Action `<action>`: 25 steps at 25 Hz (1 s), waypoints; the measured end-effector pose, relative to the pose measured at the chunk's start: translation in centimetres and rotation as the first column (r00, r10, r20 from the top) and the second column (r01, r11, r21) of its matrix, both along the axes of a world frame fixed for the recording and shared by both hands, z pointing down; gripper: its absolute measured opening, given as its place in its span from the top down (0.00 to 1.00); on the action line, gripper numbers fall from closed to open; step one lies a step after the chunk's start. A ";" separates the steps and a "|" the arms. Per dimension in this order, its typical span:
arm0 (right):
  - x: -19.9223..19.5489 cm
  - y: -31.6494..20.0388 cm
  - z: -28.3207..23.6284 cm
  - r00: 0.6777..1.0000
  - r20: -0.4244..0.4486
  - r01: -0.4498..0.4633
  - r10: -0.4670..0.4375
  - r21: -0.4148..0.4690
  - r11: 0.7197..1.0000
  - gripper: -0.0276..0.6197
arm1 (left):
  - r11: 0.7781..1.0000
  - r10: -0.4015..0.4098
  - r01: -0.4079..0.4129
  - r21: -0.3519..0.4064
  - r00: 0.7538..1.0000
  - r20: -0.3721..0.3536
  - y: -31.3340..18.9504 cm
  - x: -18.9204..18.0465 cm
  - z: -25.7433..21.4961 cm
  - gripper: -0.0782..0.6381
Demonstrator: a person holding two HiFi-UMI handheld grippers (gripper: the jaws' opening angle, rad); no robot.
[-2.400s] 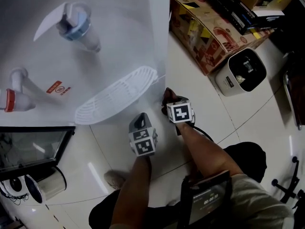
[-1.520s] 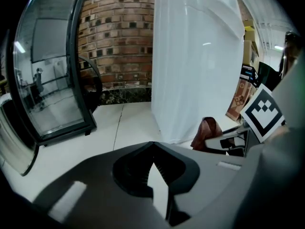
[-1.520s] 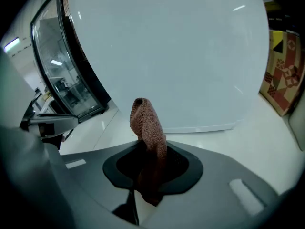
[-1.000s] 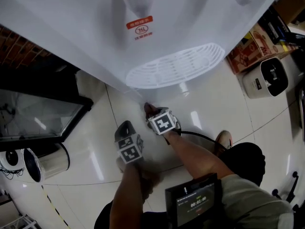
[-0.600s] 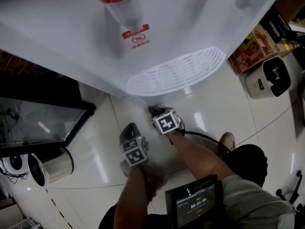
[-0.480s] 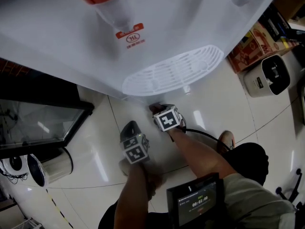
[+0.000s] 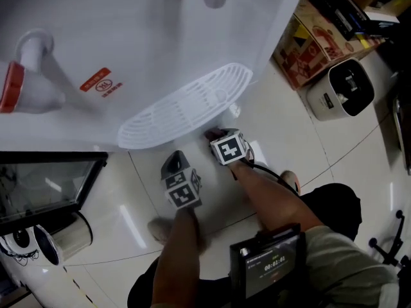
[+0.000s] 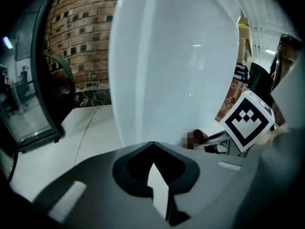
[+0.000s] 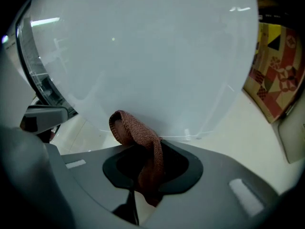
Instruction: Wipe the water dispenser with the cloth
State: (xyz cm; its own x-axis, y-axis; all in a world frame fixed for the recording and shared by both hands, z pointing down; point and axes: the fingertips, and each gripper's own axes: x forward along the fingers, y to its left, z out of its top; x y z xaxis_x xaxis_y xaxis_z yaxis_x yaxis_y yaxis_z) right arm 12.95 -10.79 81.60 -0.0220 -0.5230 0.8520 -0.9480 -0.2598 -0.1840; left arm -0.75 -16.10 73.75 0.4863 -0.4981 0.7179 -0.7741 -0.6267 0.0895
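The white water dispenser (image 7: 160, 37) fills the upper left of the head view, with its slotted drip tray (image 7: 186, 108) and a red tap (image 7: 13, 85). My right gripper (image 7: 213, 135) is low by the dispenser's base, under the tray's right end, shut on a reddish-brown cloth (image 9: 138, 132). The cloth (image 7: 210, 134) sticks out of the jaws toward the white front panel (image 9: 143, 56); contact cannot be made out. My left gripper (image 7: 172, 162) hangs just left of the right one, shut with nothing in it. It points at the dispenser's lower body (image 8: 171, 66).
A printed cardboard box (image 7: 308, 50) and a white appliance (image 7: 340, 88) stand on the floor to the right. A glass-fronted cabinet (image 7: 38, 185) and a round container (image 7: 64, 236) are at the left. The person's shoes (image 7: 289, 181) are near. A brick wall (image 8: 81, 37) lies behind.
Both grippers have shifted right along the dispenser's base, from under the tray's middle to under its right end. The head view has swung. The cloth stays in the right gripper.
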 end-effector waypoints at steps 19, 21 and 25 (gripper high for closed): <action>10.5 4.6 0.4 0.987 0.041 -0.153 0.155 -0.037 0.988 0.80 | 0.988 0.155 -0.155 0.005 0.988 -0.014 4.0 12.0 -0.7 0.89; 10.6 4.5 0.1 0.988 0.038 -0.149 0.151 -0.036 0.988 0.80 | 0.986 0.167 -0.167 0.010 0.986 -0.017 4.1 12.2 -1.0 0.89; 9.6 4.8 -1.0 0.990 0.047 -0.131 0.134 -0.052 0.990 0.80 | 0.984 0.173 -0.173 0.034 0.985 0.001 4.3 11.0 -2.6 0.89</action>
State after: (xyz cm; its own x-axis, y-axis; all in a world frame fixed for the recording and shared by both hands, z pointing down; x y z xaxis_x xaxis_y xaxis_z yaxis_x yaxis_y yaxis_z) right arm 22.57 -6.00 80.63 0.0011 -0.4822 0.8761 -0.8944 -0.3923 -0.2148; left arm 10.24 -11.79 71.19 0.5681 -0.4305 0.7014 -0.6540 -0.7535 0.0672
